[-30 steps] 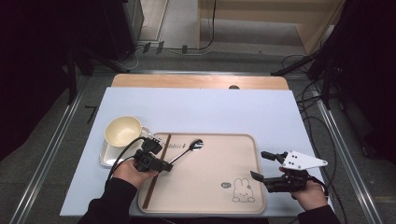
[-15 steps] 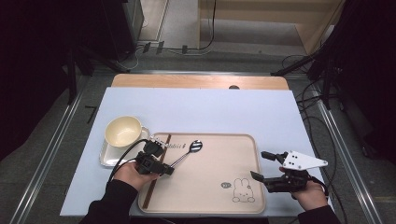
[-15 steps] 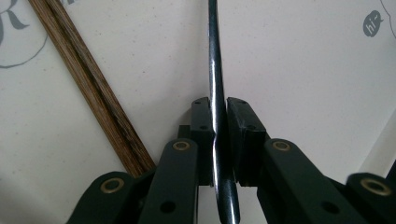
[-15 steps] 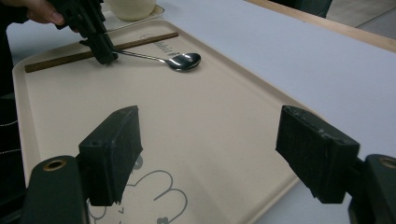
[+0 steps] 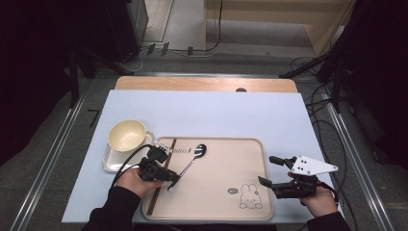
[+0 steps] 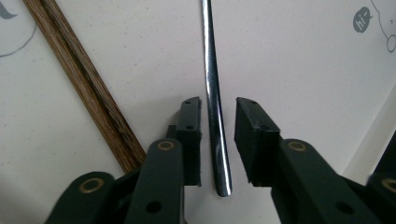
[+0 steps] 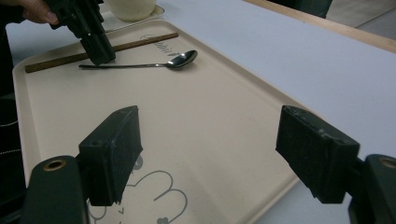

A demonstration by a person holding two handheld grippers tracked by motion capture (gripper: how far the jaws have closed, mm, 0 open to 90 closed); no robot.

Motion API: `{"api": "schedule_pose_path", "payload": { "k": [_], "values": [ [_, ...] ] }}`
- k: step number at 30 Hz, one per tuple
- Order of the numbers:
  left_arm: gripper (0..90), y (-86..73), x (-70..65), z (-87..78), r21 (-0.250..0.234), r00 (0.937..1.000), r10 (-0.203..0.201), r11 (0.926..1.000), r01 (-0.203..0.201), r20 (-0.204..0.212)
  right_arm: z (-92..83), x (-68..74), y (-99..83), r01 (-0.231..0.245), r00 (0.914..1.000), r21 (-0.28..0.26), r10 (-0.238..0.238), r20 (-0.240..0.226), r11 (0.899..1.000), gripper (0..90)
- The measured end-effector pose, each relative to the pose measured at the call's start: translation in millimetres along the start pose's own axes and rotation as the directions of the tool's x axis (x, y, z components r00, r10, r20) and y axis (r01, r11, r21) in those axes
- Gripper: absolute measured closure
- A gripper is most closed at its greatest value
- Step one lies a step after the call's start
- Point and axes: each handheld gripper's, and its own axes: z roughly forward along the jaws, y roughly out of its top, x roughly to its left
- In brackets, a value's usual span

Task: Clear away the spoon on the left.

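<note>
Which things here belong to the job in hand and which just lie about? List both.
In the job: spoon, lying on the tray between the left tongs, whose jaws have just been opening.
Lying about: chopsticks, cup, right tongs, open.

The middle and right of the beige rectangular plastic tray lie bare, so a hand-held gripper could cross there freely, and the pale blue desk beyond the tray's far rim is open across its whole width. At the tray's left end the room is tight: the long dark wooden chopstick lies just beside the shiny metal spoon, whose handle sits between the parted jaws of the left hand-held gripper, apart from both pads. Off the tray's far left corner a cream ceramic cup on a grey square saucer blocks that side.
</note>
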Motion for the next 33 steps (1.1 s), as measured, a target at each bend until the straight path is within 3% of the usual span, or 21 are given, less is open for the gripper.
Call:
{"api": "schedule_pose_path", "payload": {
  "k": [4,6,9,11,16,19,24,25,26,27,29,33],
  "values": [
    [62.1,1.7,-0.8,-4.5,-0.033,0.9998,0.021,0.9992,-0.021,0.0,0.1,0.0,-0.1,0.001,1.0,0.001,-0.001,0.0,1.0,22.2],
    [53.0,3.6,-2.5,-7.4,-0.057,0.9993,0.037,0.9977,-0.037,0.008,0.2,0.0,-0.1,0.0,1.0,0.003,0.0,0.001,1.0,22.2],
    [44.8,8.7,-5.5,-10.9,-0.11,0.9966,0.082,0.9907,-0.08,0.009,0.6,-0.2,-0.4,0.0,1.0,0.004,-0.001,0.002,1.0,22.2],
    [39.7,10.5,-6.1,-11.0,-0.122,0.9963,0.086,0.989,-0.083,0.012,0.5,-0.2,-0.5,0.0,1.0,0.004,0.0,0.002,1.0,22.2],
    [36.5,18.4,-7.1,-11.0,-0.138,0.994,0.109,0.9846,-0.107,0.01,0.8,-0.1,-0.7,-0.001,1.0,0.007,0.0,0.003,1.0,22.2],
    [40.1,24.2,-10.9,-11.3,-0.149,0.9899,0.14,0.9786,-0.142,-0.023,0.5,0.0,-0.7,-0.001,1.0,0.009,0.001,0.004,1.0,22.2],
    [48.0,32.8,-13.4,-11.7,-0.152,0.9894,0.144,0.9776,-0.145,-0.019,-0.2,0.1,-1.2,0.0,1.0,0.01,0.0,0.004,1.0,22.2],
    [54.3,36.3,-13.2,-11.9,-0.151,0.9896,0.143,0.9781,-0.143,-0.016,-0.7,-0.1,-1.5,-0.001,1.0,0.008,0.001,0.006,1.0,22.2],
    [54.3,38.6,-13.0,-11.9,-0.151,0.9906,0.135,0.979,-0.136,-0.019,-0.7,-0.1,-1.5,-0.001,1.0,0.008,0.001,0.006,1.0,22.2],
    [64.5,45.2,-12.1,-11.1,-0.145,0.9928,0.119,0.9823,-0.119,-0.007,-1.0,-0.1,-1.7,0.0,1.0,0.008,0.0,0.007,1.0,22.2],
    [75.2,51.6,-11.3,-9.3,-0.135,0.9935,0.114,0.9843,-0.114,-0.005,-1.4,-0.1,-1.8,0.0,1.0,0.008,0.0,0.009,1.0,22.2],
    [88.3,62.4,-12.3,-2.7,-0.128,0.9938,0.111,0.9858,-0.109,0.005,-2.1,0.1,-2.4,-0.004,0.9999,0.008,0.004,0.009,1.0,22.2]
  ]
}}
